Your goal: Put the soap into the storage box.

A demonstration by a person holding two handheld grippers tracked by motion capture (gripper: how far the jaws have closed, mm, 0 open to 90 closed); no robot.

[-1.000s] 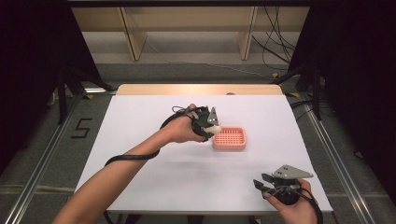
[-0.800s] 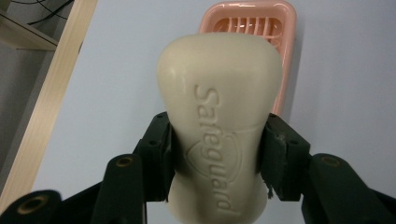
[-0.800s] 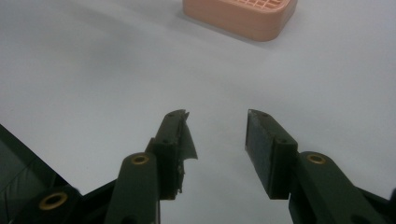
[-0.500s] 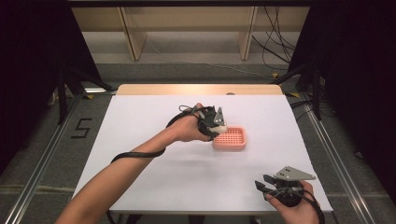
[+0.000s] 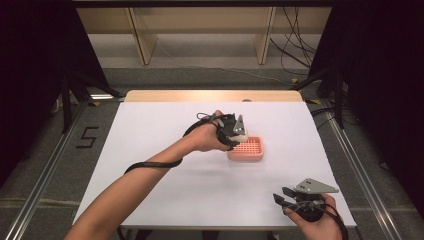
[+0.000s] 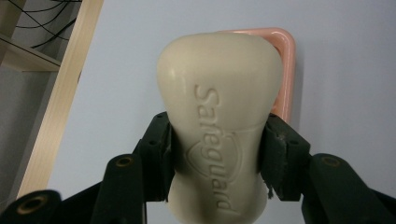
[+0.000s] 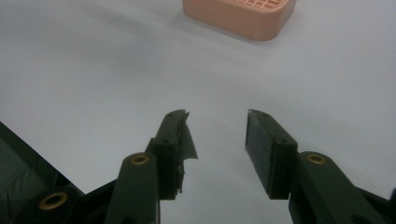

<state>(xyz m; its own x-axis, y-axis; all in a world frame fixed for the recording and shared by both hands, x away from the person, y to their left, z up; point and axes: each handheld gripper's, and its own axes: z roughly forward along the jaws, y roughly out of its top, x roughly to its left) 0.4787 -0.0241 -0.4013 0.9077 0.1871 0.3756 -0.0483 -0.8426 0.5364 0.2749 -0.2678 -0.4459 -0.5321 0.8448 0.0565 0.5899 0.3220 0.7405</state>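
A cream soap bar (image 6: 219,116) stamped "Safeguard" is pinched at its waist between the two black jaws of my left gripper (image 6: 217,161). In the high view that left gripper (image 5: 239,131) hovers over the left end of a pink soap dish (image 5: 247,148) with a grid floor, mid-table. The dish's pink rim (image 6: 285,70) peeks out behind the bar. My right gripper (image 5: 282,197) rests low at the table's front right, its jaws open (image 7: 217,135) and nothing between them, pointing toward the dish (image 7: 240,14).
The white table (image 5: 165,190) has a wooden strip (image 5: 210,96) along its far edge. Shelving and cables lie on the floor beyond. A black cable (image 5: 150,164) trails along the left forearm.
The left gripper with the soap has shifted slightly right and forward, closer over the pink dish. The right gripper has stayed in place.
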